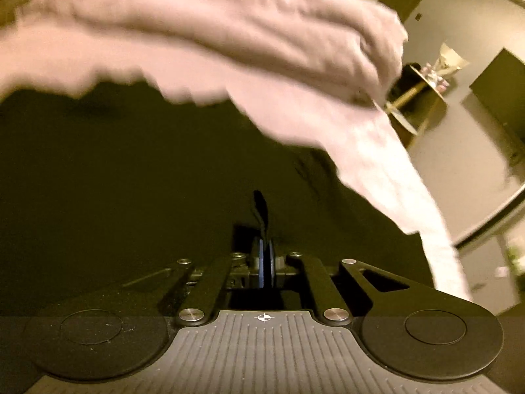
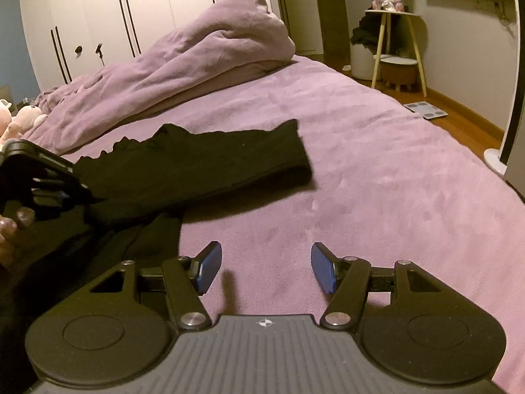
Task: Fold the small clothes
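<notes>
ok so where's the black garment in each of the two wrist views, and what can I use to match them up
Left wrist view: the black garment fills the middle of the picture, pinched between the shut pads of the left gripper.
Right wrist view: it lies left of centre on the purple bed, with the left gripper at the left edge.
Shared landmark: the small round side table, top right in the right view and at the right in the left view.
</notes>
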Tool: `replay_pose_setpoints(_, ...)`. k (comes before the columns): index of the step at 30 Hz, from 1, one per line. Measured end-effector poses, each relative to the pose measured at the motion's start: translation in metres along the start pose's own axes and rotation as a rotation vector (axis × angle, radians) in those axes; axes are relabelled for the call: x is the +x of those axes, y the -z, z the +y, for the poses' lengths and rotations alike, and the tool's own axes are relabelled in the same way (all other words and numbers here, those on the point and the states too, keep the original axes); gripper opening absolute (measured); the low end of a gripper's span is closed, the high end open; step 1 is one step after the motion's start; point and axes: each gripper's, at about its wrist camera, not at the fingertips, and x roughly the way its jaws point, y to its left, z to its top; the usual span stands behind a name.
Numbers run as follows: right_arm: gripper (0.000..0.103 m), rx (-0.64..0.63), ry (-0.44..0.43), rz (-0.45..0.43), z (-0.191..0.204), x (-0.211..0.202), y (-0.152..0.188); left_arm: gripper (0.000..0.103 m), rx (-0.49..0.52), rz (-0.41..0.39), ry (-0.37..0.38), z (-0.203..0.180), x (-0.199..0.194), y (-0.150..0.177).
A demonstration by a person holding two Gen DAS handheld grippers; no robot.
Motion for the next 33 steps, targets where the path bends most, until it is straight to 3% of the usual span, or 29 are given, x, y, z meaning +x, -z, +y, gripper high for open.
replay_pose_setpoints(2,0.060,0.038,-0.022,0.017,0.000,-0.001,-0.007,0.005,0.041,-0.055,-0.090,0.015,-0.013,-0.010)
replay_pose_setpoints(5,0.061,0.151,-0.118,0.053,-0.002,0.002,-0.018,0.005,0.021,-0.080,-0.187,0.050,-0.024,-0.020)
replay_pose_setpoints(11,0.061,0.182,-0.217,0.088,0.022,0.025,-0.034,0.005,0.007,-0.095,-0.318,0.103,-0.041,-0.021)
replay_pose_setpoints(21,0.057,0.329,-0.348,0.177,0.049,0.069,-0.042,0.005,-0.075,-0.124,-0.321,0.143,-0.051,-0.025)
replay_pose_setpoints(26,0.054,0.496,-0.422,0.186,0.047,0.092,-0.039,0.005,-0.117,-0.167,-0.326,0.156,-0.064,-0.035)
replay_pose_setpoints(33,0.050,0.658,-0.416,0.169,0.039,0.121,-0.042,0.005,-0.183,-0.242,-0.371,0.182,-0.086,-0.048)
